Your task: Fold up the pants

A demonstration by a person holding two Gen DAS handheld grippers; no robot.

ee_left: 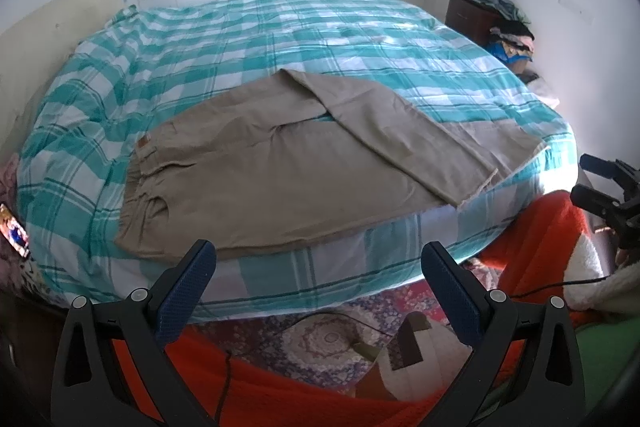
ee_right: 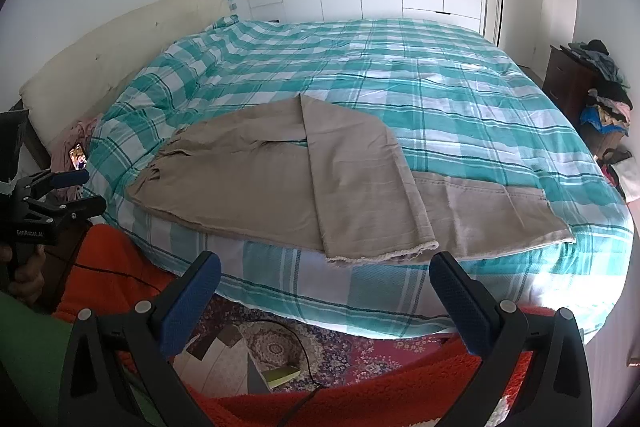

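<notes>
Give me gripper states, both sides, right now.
Left gripper: open, holding nothing, short of the pants.
Right gripper: open, holding nothing, near the pants' leg hems at the edge of the bed.

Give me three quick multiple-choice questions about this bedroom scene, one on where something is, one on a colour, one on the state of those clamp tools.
1. Where do the pants lie?
A. on the floor rug
B. on the bed, near its front edge
C. on the dresser

2. What colour is the checked bedspread?
A. teal and white
B. red and black
C. plain yellow

3. How do the left gripper and right gripper stand?
A. both shut on cloth
B. one open, one shut
C. both open, holding nothing

Answers: 1 B, the tan pants rest flat on the bedspread by the near edge. 2 A, teal and white squares cover it. 3 C, each pair of fingers is spread wide, with nothing between.
</notes>
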